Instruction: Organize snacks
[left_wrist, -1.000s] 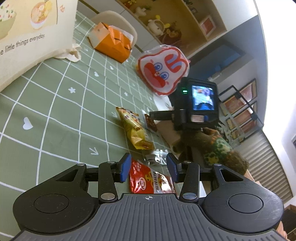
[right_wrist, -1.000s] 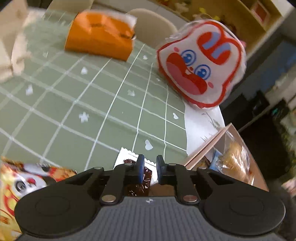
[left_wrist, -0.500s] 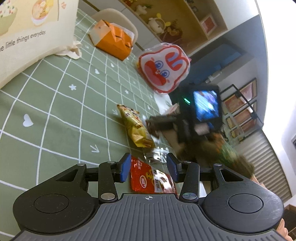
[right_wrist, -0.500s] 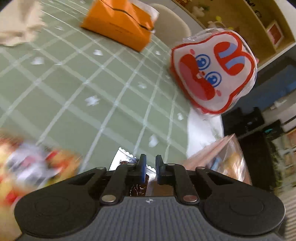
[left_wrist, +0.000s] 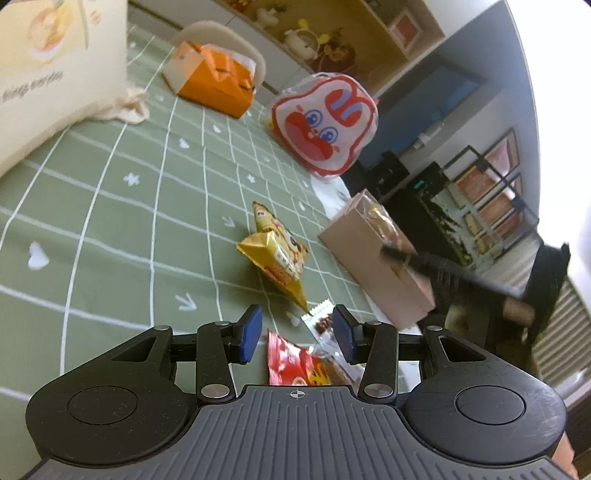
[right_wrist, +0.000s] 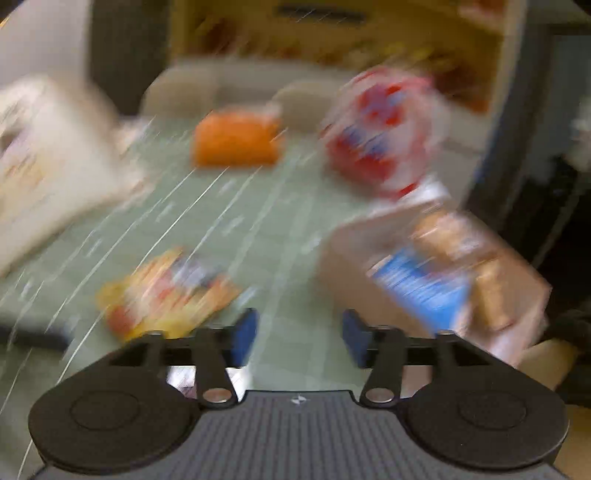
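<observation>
- Brown snack packet (left_wrist: 322, 322): lies on the desk (left_wrist: 110, 229) again, between red packet (left_wrist: 295, 363) and pink box (left_wrist: 373, 266), no longer clamped.
- Right gripper (right_wrist: 299, 330): jaws opening, nothing between them; swung away, view blurred.
- Left gripper (left_wrist: 297, 332): jaws apart over the red packet, unchanged.
- Implication: that packet remains unboxed.

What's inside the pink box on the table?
The pink box holds clear-wrapped golden snacks and a blue packet. The walls and top packets hide anything lower; the right view is too blurred for more.
</observation>
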